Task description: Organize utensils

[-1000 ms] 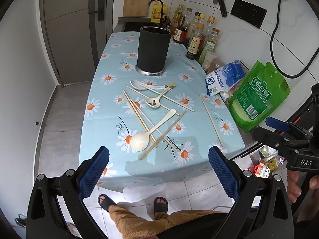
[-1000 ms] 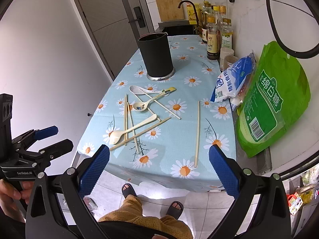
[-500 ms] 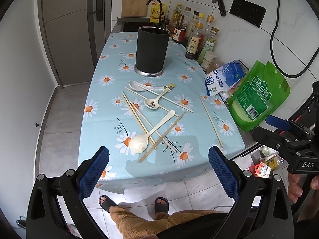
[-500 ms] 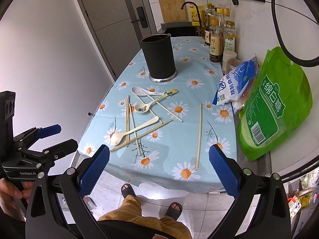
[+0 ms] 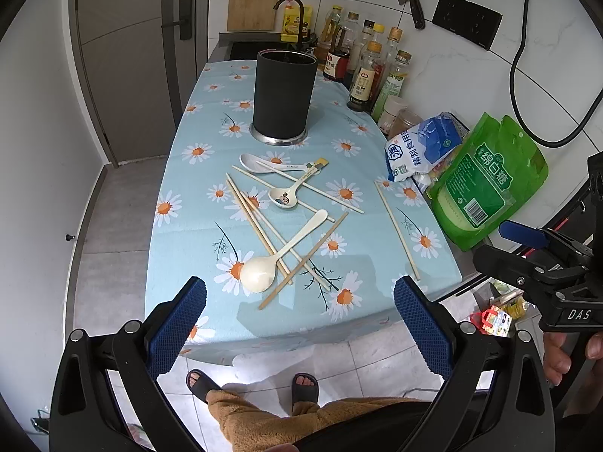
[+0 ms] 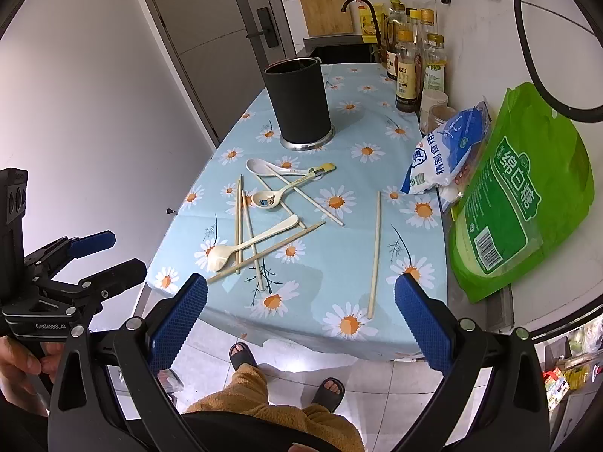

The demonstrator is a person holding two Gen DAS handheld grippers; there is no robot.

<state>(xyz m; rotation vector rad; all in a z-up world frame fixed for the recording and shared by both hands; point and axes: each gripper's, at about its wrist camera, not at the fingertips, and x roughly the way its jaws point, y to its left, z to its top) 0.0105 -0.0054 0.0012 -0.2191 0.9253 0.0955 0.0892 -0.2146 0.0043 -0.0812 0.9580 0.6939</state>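
A tall black utensil holder (image 5: 283,100) (image 6: 299,104) stands upright at the far middle of the daisy tablecloth (image 5: 181,226) (image 6: 407,248). In front of it lie three spoons: a cream one (image 5: 280,254) (image 6: 250,243), a small patterned one (image 5: 288,194) (image 6: 277,194) and a white one (image 5: 264,164) (image 6: 269,168). Several wooden chopsticks (image 5: 256,222) (image 6: 264,252) cross among them. One chopstick (image 5: 396,226) (image 6: 375,252) lies alone to the right. My left gripper (image 5: 299,324) and right gripper (image 6: 301,320) are both open and empty, held above the table's near edge.
Sauce bottles (image 5: 371,71) (image 6: 409,64), a blue-white bag (image 5: 422,147) (image 6: 448,147) and a green bag (image 5: 490,177) (image 6: 524,196) line the right wall side. A sink and cutting board (image 5: 253,2) are at the far end. The person's feet (image 5: 305,390) are on the floor below.
Both grippers have moved slightly forward toward the table; the utensils and holder appear a little closer. Nothing on the table has moved.
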